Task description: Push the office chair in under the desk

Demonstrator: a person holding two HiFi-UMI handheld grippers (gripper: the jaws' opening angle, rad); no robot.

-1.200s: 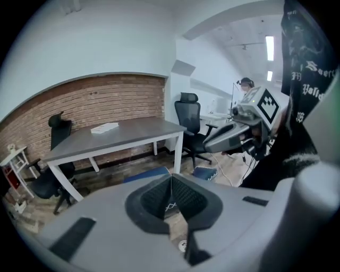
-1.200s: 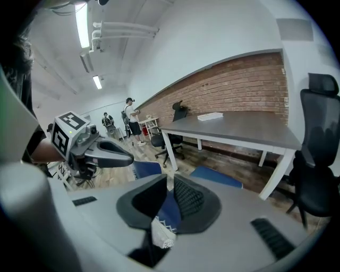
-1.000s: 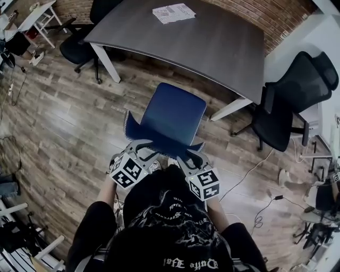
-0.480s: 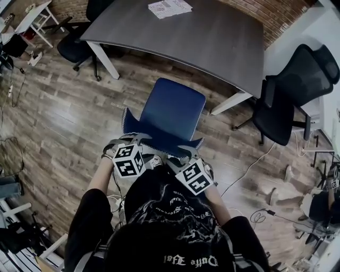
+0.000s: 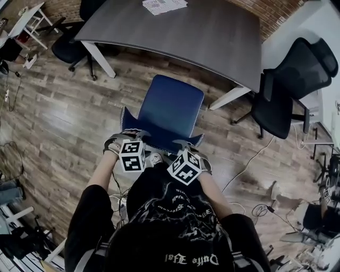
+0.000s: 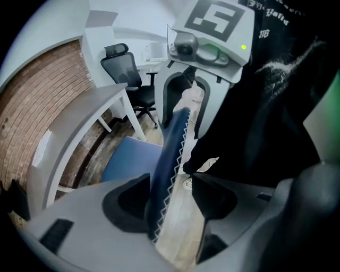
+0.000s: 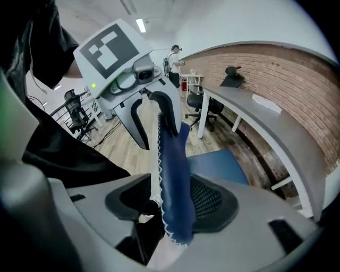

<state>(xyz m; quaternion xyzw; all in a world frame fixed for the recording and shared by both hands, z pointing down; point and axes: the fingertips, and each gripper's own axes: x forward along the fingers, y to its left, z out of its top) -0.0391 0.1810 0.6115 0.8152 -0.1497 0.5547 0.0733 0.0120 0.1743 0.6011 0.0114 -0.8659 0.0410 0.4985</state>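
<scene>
A blue office chair (image 5: 171,109) stands in front of the grey desk (image 5: 202,32), its seat outside the desk's edge. Its backrest (image 5: 159,139) faces me. My left gripper (image 5: 127,134) straddles the left part of the backrest's top edge (image 6: 167,154), and my right gripper (image 5: 186,144) the right part (image 7: 172,170). The jaws of both have just been opening. In each gripper view the backrest stands between the jaws, against one pad with a gap at the other. The left gripper (image 6: 170,194) and right gripper (image 7: 172,204) are open.
A black office chair (image 5: 289,95) stands right of the desk, another (image 5: 74,48) at its far left corner. White desk legs (image 5: 228,98) flank the gap under the desk. Papers (image 5: 164,5) lie on the desktop. Cables (image 5: 249,170) trail over the wooden floor at right.
Both grippers have sunk over the backrest's top edge and rolled, so their marker cubes face differently. The chair keeps about the same place before the desk.
</scene>
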